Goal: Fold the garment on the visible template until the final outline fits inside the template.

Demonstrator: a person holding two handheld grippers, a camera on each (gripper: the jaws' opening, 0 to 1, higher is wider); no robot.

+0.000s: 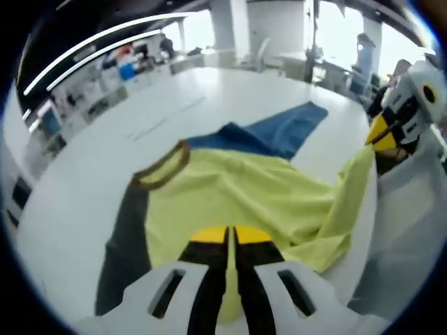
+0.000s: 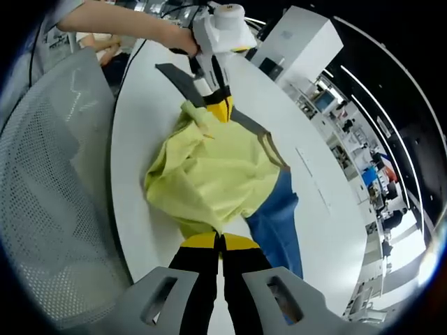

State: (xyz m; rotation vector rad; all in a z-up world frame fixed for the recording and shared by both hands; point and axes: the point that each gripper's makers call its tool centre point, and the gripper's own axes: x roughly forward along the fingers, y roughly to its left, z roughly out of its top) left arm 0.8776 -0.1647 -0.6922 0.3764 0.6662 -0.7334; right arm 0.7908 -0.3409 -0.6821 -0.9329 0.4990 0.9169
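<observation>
In the left gripper view, one garment point(image 1: 237, 192) across the middle of the frame on a white table point(image 1: 84, 181): yellow body, brown collar, dark sleeve at lower left, blue sleeve toward the upper middle. At bottom centre, left gripper point(image 1: 228, 236) clenched on the yellow hem, jaws pressed together with cloth between them. At the right edge, right gripper point(image 1: 383, 134) pinching a yellow corner lifted off the table, cloth stretched up toward it. Faint lines on the tabletop at upper left, possibly the template; hard to tell. In the right gripper view, same garment point(image 2: 209, 174) bunched in the middle of the frame, blue sleeve running toward lower right, dark sleeve toward the top. At bottom centre, right gripper point(image 2: 220, 241) closed on the yellow edge. Near the top, left gripper point(image 2: 221, 110) held by a hand point(image 2: 183, 40), jaws shut on yellow fabric. Mesh chair back point(image 2: 56, 195) along the left side. Judged step: mid-fold, both ends of the hem raised and ready to be carried over the body. Next move likely calls for sweeping both grips together toward the collar, keeping the edge taut and level, then laying it flat before letting go. Count: one garment, two sleeves, two grippers, one table, one chair.
</observation>
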